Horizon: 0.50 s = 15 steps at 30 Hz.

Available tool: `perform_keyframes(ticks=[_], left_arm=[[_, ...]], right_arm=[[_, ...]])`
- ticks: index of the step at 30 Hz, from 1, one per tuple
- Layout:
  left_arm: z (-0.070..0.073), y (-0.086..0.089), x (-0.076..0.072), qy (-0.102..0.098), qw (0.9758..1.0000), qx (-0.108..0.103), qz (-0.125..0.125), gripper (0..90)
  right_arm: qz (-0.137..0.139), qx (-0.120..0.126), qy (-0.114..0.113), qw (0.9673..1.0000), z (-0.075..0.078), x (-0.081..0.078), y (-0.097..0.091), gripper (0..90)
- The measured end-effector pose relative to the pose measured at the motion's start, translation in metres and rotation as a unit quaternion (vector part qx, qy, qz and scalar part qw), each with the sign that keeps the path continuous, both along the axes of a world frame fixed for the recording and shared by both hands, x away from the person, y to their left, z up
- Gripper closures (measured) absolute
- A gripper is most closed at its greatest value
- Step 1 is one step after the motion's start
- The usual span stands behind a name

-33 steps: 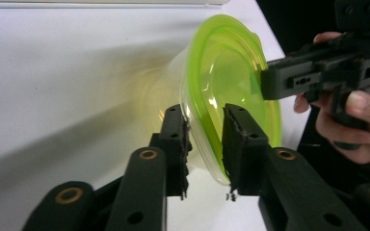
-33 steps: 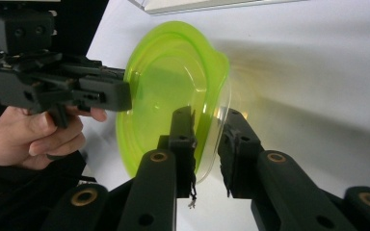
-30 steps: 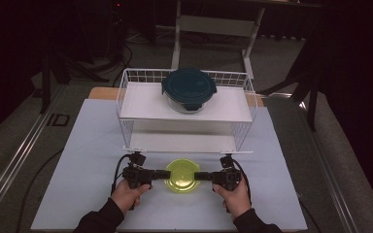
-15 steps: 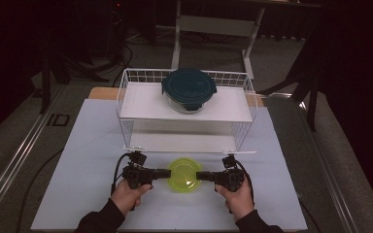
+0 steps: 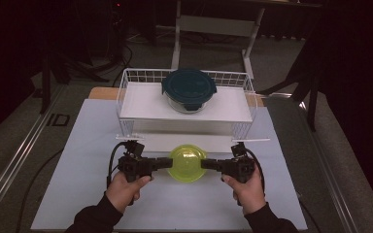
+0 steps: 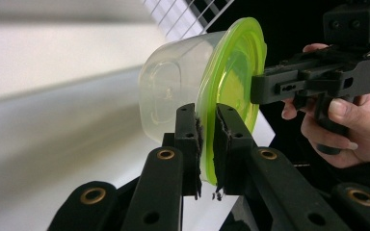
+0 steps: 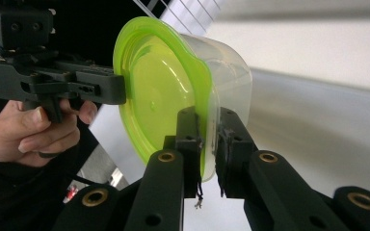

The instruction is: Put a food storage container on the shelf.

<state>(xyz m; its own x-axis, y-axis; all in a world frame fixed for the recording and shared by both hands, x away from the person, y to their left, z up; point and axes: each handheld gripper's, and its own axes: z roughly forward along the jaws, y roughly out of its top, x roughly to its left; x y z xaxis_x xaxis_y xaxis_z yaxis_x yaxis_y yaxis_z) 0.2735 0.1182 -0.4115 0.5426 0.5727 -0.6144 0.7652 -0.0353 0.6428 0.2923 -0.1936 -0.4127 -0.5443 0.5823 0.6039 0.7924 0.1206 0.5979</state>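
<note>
- Clear plastic container w/ lime-green lid (image 5: pixel 187 162) – held btw the two grippers, off the white table (image 5: pixel 77 145), just in front of the wire basket rack (image 5: pixel 126 80).
- Left gripper (image 5: pixel 167 163) – jaws closed on the lid's rim on its side; in left gripper view (image 6: pixel 207 144) the pads pinch the green edge, clear tub body to one side of the jaws, lid face to the other.
- Right gripper (image 5: pixel 205 164) – same on the opposite rim; in right gripper view (image 7: pixel 207 144) pads clamp the green edge, tub beyond the jaws.
- Both grippers point inward at each other, level, container straight btw their tips.
- Left hand (image 5: pixel 124 187) and right hand (image 5: pixel 245 187) wrap the handles, behind the jaws, near the table's front edge.
- Round glass container w/ dark teal lid (image 5: pixel 189 90) – on the rack's top shelf (image 5: pixel 141 102), beyond the grippers, well apart from the held one.
- Cables trail off each gripper's back.
</note>
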Motion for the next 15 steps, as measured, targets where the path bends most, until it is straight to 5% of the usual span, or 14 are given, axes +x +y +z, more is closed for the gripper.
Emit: perform_keyframes(ticks=[15], left_arm=[[0.082, -0.001, 0.007, -0.06, 0.998, -0.018, 0.009, 82.7]], right_arm=[[-0.006, 0.009, -0.066, 0.9977, 0.085, 0.004, -0.003, 81.2]])
